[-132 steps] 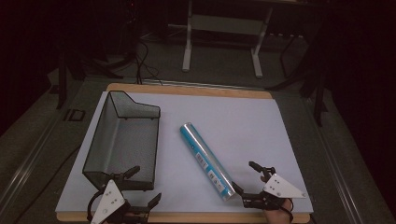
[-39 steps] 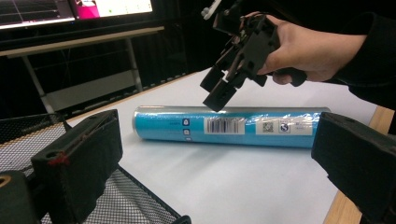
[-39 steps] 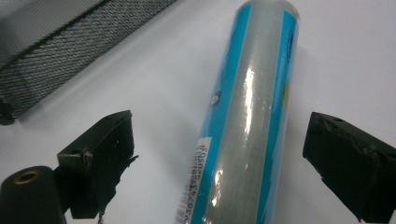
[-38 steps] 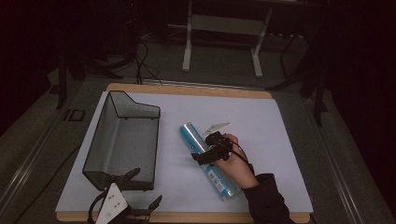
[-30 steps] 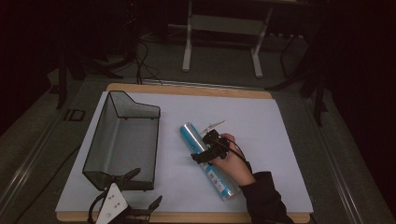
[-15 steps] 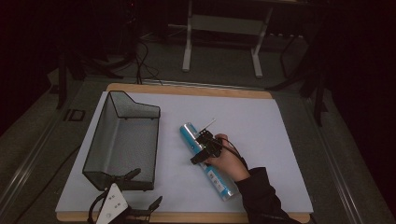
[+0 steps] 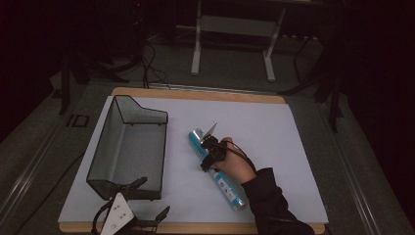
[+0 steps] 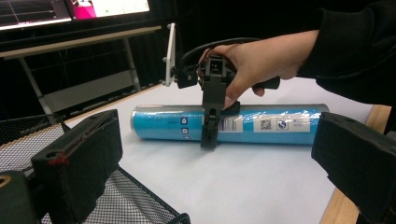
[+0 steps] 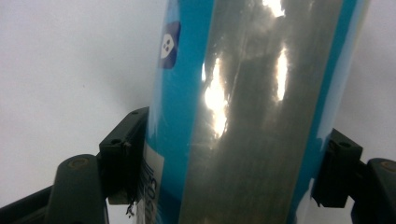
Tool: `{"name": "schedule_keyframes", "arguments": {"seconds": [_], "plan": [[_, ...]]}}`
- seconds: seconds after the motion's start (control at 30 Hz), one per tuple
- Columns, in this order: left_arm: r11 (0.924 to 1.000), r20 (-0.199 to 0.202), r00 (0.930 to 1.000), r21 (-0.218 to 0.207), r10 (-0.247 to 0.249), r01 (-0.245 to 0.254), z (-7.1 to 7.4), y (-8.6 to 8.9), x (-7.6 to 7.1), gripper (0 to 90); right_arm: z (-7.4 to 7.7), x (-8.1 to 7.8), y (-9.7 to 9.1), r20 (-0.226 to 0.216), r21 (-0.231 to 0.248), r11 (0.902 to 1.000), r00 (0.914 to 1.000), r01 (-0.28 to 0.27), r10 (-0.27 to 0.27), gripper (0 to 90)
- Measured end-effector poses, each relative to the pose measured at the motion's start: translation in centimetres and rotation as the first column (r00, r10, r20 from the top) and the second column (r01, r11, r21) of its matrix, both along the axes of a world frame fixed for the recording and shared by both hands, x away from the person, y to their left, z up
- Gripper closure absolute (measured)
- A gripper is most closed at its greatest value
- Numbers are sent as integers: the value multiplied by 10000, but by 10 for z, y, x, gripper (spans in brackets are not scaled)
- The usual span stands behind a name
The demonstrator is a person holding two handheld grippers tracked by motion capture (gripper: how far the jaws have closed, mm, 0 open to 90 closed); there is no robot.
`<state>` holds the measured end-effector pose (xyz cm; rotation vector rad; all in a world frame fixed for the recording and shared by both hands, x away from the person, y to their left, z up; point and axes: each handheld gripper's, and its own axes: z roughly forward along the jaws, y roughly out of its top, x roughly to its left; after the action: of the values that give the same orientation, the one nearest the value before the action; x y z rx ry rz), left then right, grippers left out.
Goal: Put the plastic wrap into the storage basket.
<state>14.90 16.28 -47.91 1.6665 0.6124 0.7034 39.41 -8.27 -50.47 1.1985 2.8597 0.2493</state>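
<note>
- Your right gripper (image 7: 207, 155) is down over the blue tube (image 7: 218, 170), a jaw on either flank; in the right gripper view the jaws look closed against its sides, so I read that as a grip on the tube (image 9: 243, 107).
- A few seconds ago that gripper sat idle at the near right edge of the table; about a second ago it was already over the tube, and since then it has crept toward the far end and settled lower. By my read, the reach is done and the lift comes next.
- From the left gripper view, your right hand (image 8: 254, 60) drives the gripper (image 8: 210, 126) straight down, off-centre toward the tube's far end. Expect the longer near end to droop when you raise it.
- The tube lies flat on the white mat (image 7: 288, 147), mid-table, running from far left to near right, just right of the wire basket (image 7: 128, 147) and apart from it.
- It's a glossy blue cylinder with a silvery band, glare streaks, and a white label with codes (image 8: 275, 125); that slick film could slip.
- Your left gripper (image 7: 131, 223) rests at the near left edge, jaws wide apart and holding nothing, exactly where it was before.
</note>
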Motion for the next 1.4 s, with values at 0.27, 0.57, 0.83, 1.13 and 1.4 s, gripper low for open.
{"name": "schedule_keyframes", "arguments": {"seconds": [0.27, 0.57, 0.83, 1.13, 1.4], "plan": [[10000, -21, 10000, 40, 32, -31, -1, 0, 1, 24, 1, -2, -7, 199, 685, 9958, 9978, 616, -631, 292], [10000, -20, 10000, 87, 13, -13, -1, 0, 1, 23, 5, -5, -14, 486, 1286, 9889, 9955, 742, -811, 302], [10000, -27, 10000, 99, 7, -7, -2, -1, 1, 24, 30, -9, -18, 905, 1861, 9805, 9926, 630, -809, 312], [10000, -38, 10000, 59, -6, 7, -2, -1, 1, 24, 61, -15, -27, 1935, 2771, 9600, 9763, 399, -965, 316], [10000, -67, 10000, 58, -37, 38, -3, -2, 1, 24, 104, -25, -35, 3467, 3765, 9259, 9313, -291, -1118, 318]]}}
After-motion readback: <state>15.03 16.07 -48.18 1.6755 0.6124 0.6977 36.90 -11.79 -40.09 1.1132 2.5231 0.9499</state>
